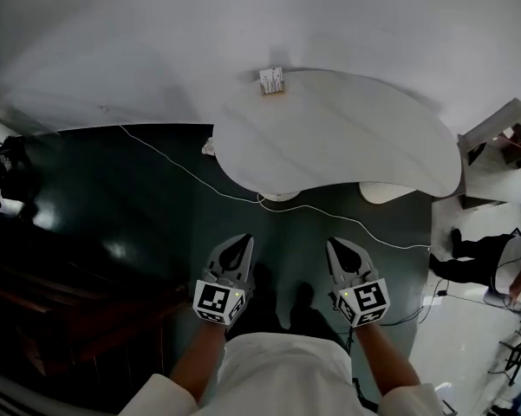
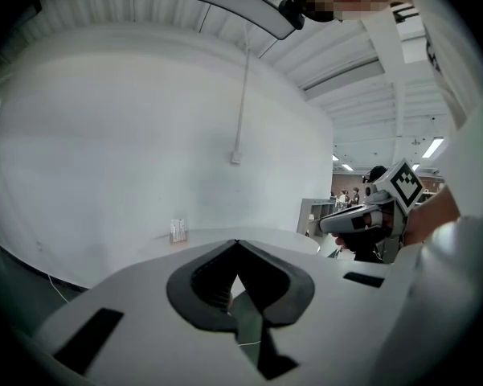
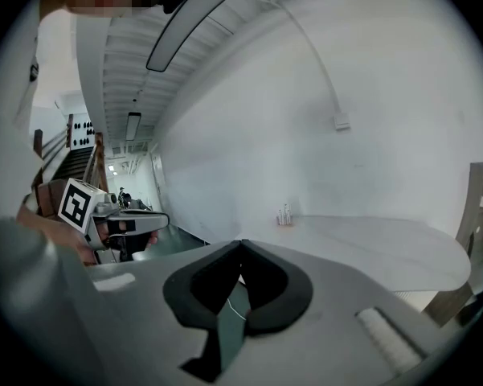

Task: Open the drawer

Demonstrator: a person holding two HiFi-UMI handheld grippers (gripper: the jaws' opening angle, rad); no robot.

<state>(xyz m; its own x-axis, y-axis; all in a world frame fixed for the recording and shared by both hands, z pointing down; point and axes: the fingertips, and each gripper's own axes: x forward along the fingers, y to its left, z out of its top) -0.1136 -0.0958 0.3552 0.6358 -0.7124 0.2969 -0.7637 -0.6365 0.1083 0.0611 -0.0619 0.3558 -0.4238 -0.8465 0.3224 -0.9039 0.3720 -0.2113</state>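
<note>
White table (image 1: 347, 137), dark floor (image 1: 130, 198)

Drawer hidden; white curved table (image 1: 329, 137) ahead.

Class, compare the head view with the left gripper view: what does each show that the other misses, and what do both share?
Only the head view: the marker cube on the left gripper, and the white table seen whole from above.
Only the left gripper view: the ceiling lights and a cord hanging down the wall.
Both: the table, the small holder on it, and both grippers, the right gripper too, jaws together. Neither shows a drawer.
</note>
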